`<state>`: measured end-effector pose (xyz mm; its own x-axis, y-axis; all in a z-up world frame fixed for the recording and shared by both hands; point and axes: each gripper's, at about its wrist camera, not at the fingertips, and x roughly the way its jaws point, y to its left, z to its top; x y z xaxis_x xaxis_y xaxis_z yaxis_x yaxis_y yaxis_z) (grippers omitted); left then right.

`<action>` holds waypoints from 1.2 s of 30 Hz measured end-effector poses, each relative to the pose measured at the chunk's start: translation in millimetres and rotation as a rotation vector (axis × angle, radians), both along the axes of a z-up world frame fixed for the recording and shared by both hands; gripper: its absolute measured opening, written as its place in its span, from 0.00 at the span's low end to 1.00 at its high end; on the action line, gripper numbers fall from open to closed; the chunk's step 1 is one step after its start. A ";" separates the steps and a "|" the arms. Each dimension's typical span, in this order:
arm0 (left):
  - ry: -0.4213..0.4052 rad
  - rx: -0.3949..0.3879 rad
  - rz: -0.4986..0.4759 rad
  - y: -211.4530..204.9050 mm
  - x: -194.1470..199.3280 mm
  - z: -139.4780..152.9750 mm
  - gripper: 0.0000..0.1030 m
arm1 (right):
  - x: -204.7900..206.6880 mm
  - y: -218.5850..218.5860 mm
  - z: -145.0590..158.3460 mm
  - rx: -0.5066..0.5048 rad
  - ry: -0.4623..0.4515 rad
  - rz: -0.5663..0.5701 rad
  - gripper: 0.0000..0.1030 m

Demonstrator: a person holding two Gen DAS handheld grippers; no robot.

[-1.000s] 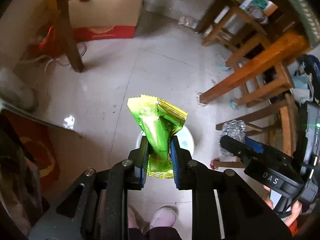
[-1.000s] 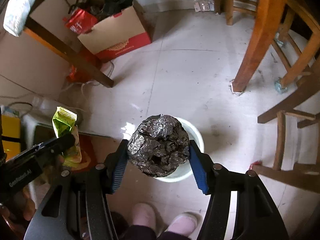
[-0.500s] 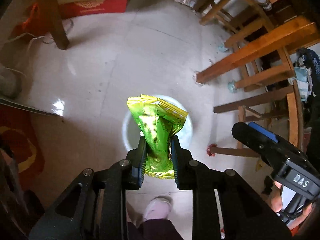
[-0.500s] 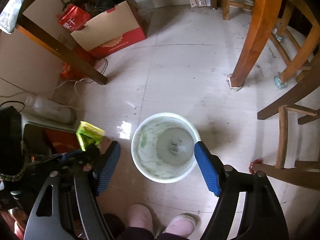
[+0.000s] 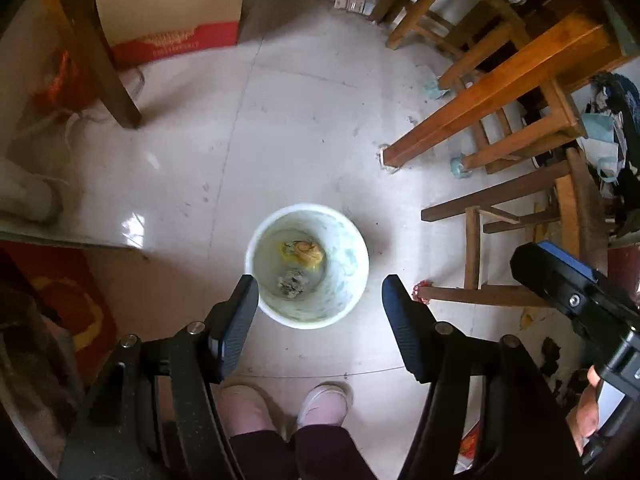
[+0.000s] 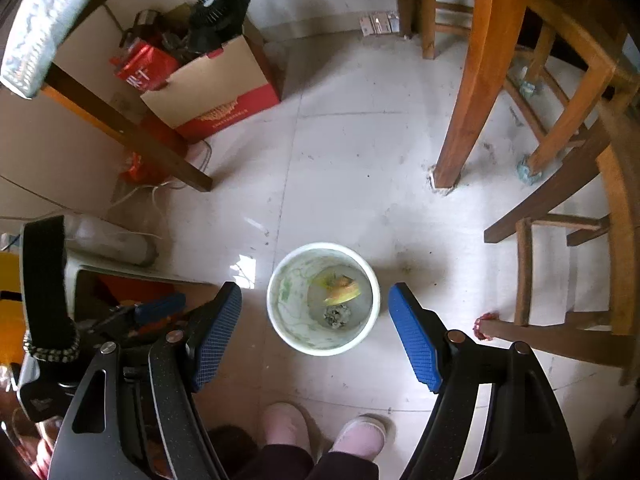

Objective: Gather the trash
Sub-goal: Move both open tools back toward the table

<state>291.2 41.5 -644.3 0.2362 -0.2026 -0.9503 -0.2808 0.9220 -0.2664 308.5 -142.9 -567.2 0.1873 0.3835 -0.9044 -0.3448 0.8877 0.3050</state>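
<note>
A white bin (image 5: 352, 296) stands on the tiled floor below both grippers; it also shows in the right wrist view (image 6: 280, 312). Inside it lie a green-yellow snack wrapper (image 5: 302, 251) (image 6: 340, 289) and a crumpled foil ball (image 5: 292, 282) (image 6: 337, 315). My left gripper (image 5: 316, 316) is open and empty above the bin's near rim. My right gripper (image 6: 316, 332) is open and empty above the bin. The right gripper's body (image 5: 576, 300) shows at the right of the left wrist view.
Wooden chairs and table legs (image 5: 480, 100) (image 6: 468, 92) stand to the right. A cardboard box (image 6: 212, 84) and a dark table leg (image 5: 100, 52) are at the back left. A red mat (image 5: 68, 304) lies at left. The person's pink slippers (image 6: 320, 428) are just below the bin.
The right gripper opened and dropped the foil ball into the bin. Then the left gripper opened and the green wrapper fell in too. Both now hover open above the bin.
</note>
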 end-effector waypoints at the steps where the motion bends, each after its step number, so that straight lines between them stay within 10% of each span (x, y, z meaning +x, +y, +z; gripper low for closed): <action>1: -0.005 0.003 0.000 1.6 0.0 9.0 0.61 | 0.0 -0.1 9.9 0.002 -0.007 0.002 0.71; 36: -0.566 0.156 -0.052 43.4 -32.5 525.1 0.61 | -53.2 7.6 446.4 0.059 -0.415 -0.060 0.71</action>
